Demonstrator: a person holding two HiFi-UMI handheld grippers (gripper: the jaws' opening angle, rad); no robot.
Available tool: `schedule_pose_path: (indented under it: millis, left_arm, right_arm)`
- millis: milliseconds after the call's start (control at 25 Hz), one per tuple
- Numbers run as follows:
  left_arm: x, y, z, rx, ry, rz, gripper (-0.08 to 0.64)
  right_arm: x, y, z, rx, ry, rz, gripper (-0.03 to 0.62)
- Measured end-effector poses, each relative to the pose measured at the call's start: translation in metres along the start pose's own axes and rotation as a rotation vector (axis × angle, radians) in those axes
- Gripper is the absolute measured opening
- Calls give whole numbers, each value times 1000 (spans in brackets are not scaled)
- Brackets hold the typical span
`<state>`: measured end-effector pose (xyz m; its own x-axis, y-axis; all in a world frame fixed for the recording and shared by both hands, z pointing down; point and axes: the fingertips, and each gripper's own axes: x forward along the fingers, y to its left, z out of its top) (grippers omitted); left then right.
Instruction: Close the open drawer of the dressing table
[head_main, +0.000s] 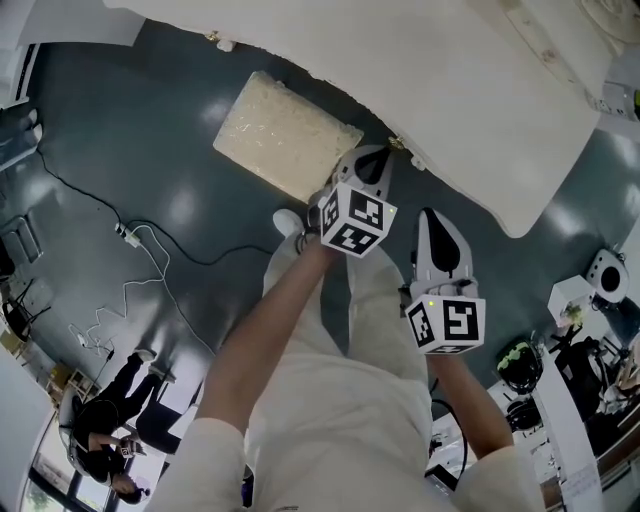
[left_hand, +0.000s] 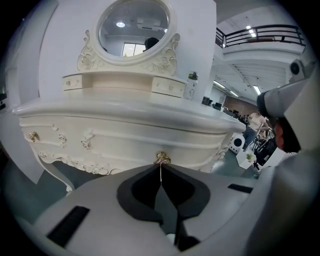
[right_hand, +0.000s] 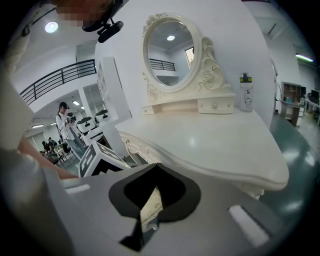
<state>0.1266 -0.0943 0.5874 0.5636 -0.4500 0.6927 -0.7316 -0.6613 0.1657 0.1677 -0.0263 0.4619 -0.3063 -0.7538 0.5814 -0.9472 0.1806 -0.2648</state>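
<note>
Right gripper (right_hand: 156, 166): jaws pressed together, empty, back from the counter's (right_hand: 215, 145) front edge; best left clear.
Left gripper (left_hand: 160, 165): jaws together, holding nothing, tips at the gold knob (left_hand: 161, 158).
Drawer (left_hand: 150, 142): middle of front edge, seemingly near flush; push straight and gently until seated.

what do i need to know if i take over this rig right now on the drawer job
Left gripper: jaws together, empty, tips at the gold knob on the dressing table front.
Right gripper: jaws together, empty, short of the table.
Drawer front looks flush, so the push seems done or nearly done.
Left to do: check it is fully in, then back off.
</note>
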Motion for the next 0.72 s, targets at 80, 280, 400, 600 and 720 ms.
schedule_pose_path:
  millis: [80,280,400,600,720]
  left_arm:
    - [-7,4,-4,-15,5,7,11]
    - [-28,9,2,-7,-10,23,11]
    - [-47,2,9,-24,-30,11,11]
    - [-74,4,15,-54,-49,35,9]
    - [-94,9,21,-80,-71,69,9]
  right_arm:
    - [-1,5,3,-9,-3,10,0]
    - [-3,18,12,-20,-22,39,0]
    - [-9,27,15,-24,-30,47,0]
    - [-16,43,27,-42,-49,73,0]
    - [-21,49,38,-52,-68,90,0]
